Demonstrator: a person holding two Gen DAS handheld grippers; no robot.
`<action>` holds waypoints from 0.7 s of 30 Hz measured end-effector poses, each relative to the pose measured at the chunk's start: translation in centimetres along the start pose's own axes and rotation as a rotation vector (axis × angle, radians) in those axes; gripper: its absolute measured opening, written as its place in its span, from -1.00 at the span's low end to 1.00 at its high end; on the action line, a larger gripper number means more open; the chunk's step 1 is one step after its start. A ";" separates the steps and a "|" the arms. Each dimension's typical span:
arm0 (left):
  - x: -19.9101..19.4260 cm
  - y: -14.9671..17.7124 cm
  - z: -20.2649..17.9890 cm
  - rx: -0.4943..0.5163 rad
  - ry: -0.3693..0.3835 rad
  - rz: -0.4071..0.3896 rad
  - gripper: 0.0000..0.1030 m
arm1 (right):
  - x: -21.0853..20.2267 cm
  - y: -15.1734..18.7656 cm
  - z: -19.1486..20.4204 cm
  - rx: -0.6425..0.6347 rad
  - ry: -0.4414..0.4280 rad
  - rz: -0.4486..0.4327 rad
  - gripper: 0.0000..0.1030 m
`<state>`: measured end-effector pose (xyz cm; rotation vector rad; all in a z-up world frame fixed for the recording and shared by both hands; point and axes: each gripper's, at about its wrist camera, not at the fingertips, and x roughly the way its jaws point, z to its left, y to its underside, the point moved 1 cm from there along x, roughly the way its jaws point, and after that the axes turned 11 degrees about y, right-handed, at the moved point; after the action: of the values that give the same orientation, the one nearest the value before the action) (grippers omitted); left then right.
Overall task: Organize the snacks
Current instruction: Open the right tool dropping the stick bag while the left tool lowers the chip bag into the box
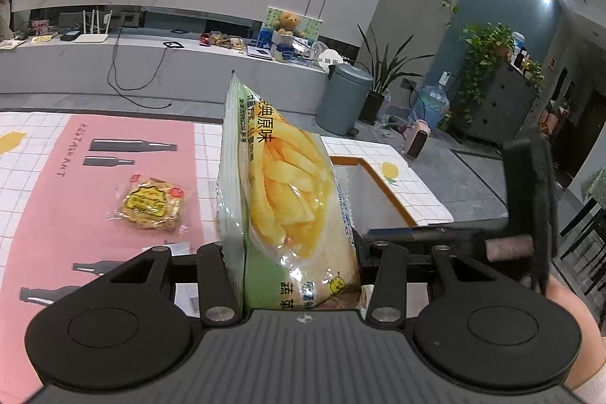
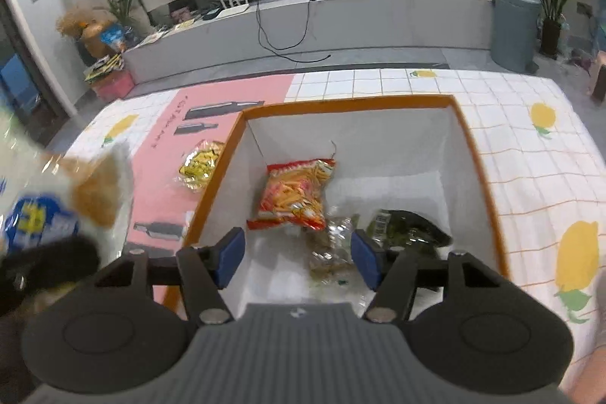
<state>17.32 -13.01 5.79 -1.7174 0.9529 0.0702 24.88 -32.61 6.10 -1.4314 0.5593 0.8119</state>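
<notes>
Inside orange-rimmed box [image 2: 481, 154]: three snack packets; left hand-held gripper [image 1: 291, 252] clamped on chip bag [image 1: 280, 184].

Landmark: box [image 2: 473, 154] on table [image 2: 530, 154]. In the box: 3 packets, noodle snack packet [image 2: 293, 194] left, dark packet [image 2: 411, 228] right, clear packet [image 2: 333, 248] between, nearer. Biscuit packet [image 2: 200, 163] lies on mat [image 2: 159, 177], just left of box.

Table [image 2: 511, 139] bears pink mat [image 2: 235, 93], box [image 2: 481, 161].
</notes>
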 end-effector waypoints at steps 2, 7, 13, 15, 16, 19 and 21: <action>0.9 -0.1 -0.7 0.020 -0.008 0.003 -0.02 | -0.6 0.4 -0.9 -0.004 0.009 -0.008 0.21; 3.9 -0.4 -1.7 0.022 -0.016 0.022 -0.02 | -2.1 1.1 -3.6 0.032 0.003 -0.027 0.25; 7.5 -0.5 -2.2 0.025 -0.032 0.049 -0.02 | -1.9 1.3 -5.3 0.067 -0.012 -0.034 0.27; 8.4 -0.3 -2.4 0.041 -0.053 0.053 -0.02 | -1.6 1.4 -5.7 0.088 -0.019 -0.024 0.27; 9.0 -0.3 -2.4 0.048 -0.061 0.056 -0.02 | -1.5 1.4 -5.9 0.095 -0.019 -0.022 0.27; 10.8 -0.5 -2.2 0.044 -0.076 0.081 -0.02 | -1.1 1.4 -6.3 0.102 -0.010 -0.015 0.27; 11.5 -0.9 -2.0 0.038 -0.075 0.082 -0.02 | -0.8 1.5 -6.5 0.108 -0.003 -0.008 0.27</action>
<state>24.77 -20.99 1.61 -1.6291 0.9629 0.1680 24.01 -39.21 5.19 -1.3326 0.5865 0.7656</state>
